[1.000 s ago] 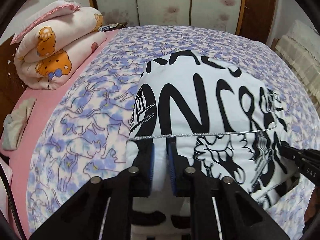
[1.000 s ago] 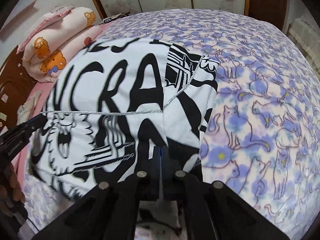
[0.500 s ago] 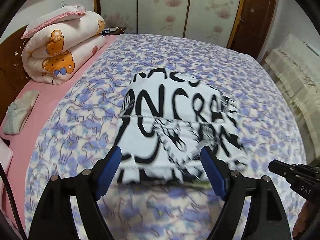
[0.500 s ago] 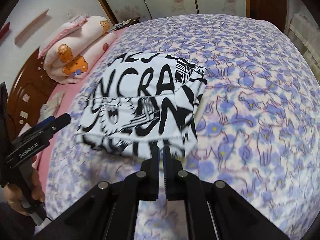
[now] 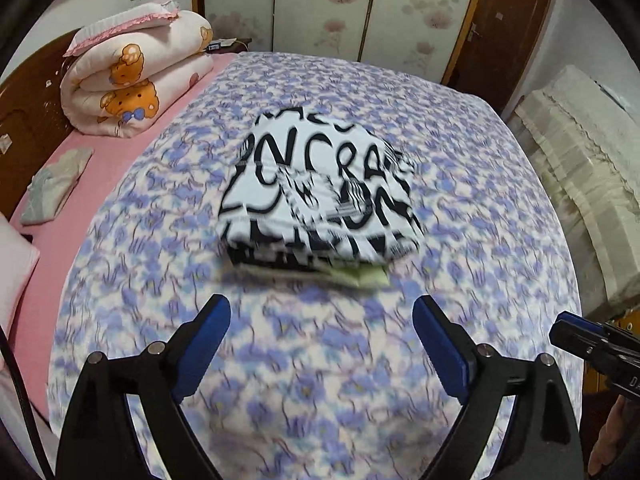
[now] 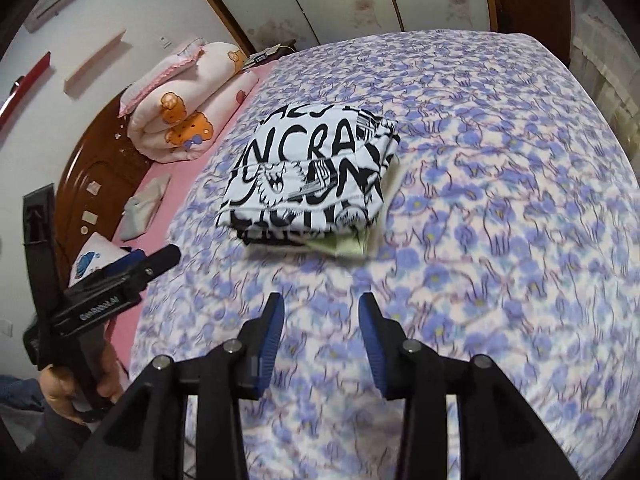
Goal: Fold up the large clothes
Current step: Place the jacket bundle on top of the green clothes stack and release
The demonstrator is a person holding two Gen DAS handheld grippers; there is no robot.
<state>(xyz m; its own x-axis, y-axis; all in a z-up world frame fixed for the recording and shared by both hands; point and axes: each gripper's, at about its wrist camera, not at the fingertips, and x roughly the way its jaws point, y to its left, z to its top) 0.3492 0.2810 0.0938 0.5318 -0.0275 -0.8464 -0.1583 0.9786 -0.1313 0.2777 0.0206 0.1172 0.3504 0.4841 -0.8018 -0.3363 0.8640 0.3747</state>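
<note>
Shirt: folded, mid-bed, apparently released as finished. Left gripper: wide, opening, empty, short of shirt. Right gripper: narrower, opening, empty.

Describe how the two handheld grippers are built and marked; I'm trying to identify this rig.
Both are matte black, with forked frames, silver bolts and blue pads on the fingers. The left gripper carries white lettering on its side bar, too blurred to read surely, and a thin black cable runs beside it. The right gripper looks identical. A dark sleeve shows at the wrist.
</note>
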